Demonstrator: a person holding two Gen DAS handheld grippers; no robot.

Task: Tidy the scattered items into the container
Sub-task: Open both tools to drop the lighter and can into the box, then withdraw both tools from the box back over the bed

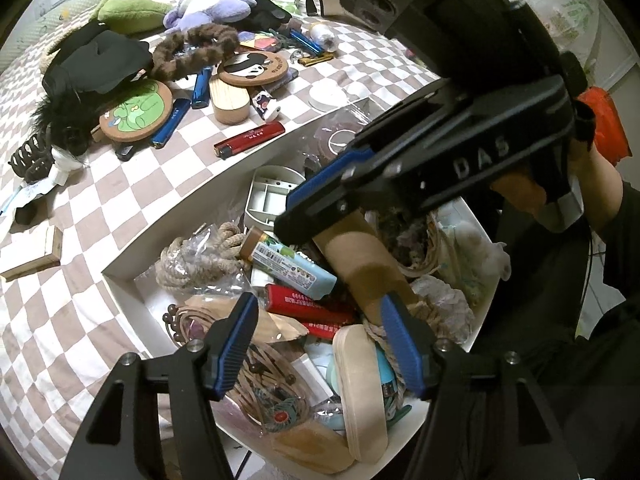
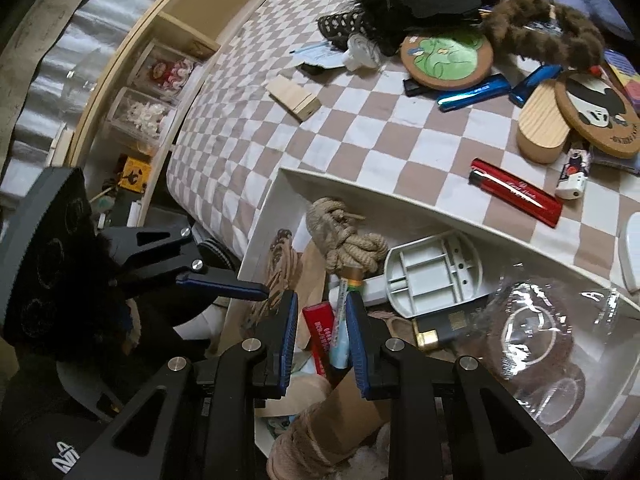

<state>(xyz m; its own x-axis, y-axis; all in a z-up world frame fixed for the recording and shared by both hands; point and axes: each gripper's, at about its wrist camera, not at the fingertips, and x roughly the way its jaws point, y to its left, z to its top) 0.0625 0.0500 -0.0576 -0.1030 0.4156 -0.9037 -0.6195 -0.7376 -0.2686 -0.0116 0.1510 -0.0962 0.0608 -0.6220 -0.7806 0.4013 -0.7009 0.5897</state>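
Observation:
A white box [image 1: 120, 280] stands on the checkered cloth, full of rope, lighters, wooden pieces and a tube. My left gripper [image 1: 316, 344] is open above the box's near end. My right gripper [image 2: 322, 334] hovers over the box [image 2: 288, 176] with its jaws partly open and nothing between them; a cardboard tube wound with rope [image 2: 320, 420] lies under it. In the left wrist view the right gripper [image 1: 320, 216] reaches into the box over that tube [image 1: 360, 264]. A red lighter [image 1: 250, 141] lies on the cloth beside the box; it also shows in the right wrist view [image 2: 516, 198].
Scattered on the cloth: round cork coasters [image 1: 136, 110], blue lighters [image 1: 200, 88], a wooden case [image 1: 228, 100], a furry band [image 1: 192, 52], plush toys [image 1: 216, 4], a black cap [image 1: 96, 60], a wooden block [image 1: 32, 256]. Shelves [image 2: 152, 80] stand past the bed edge.

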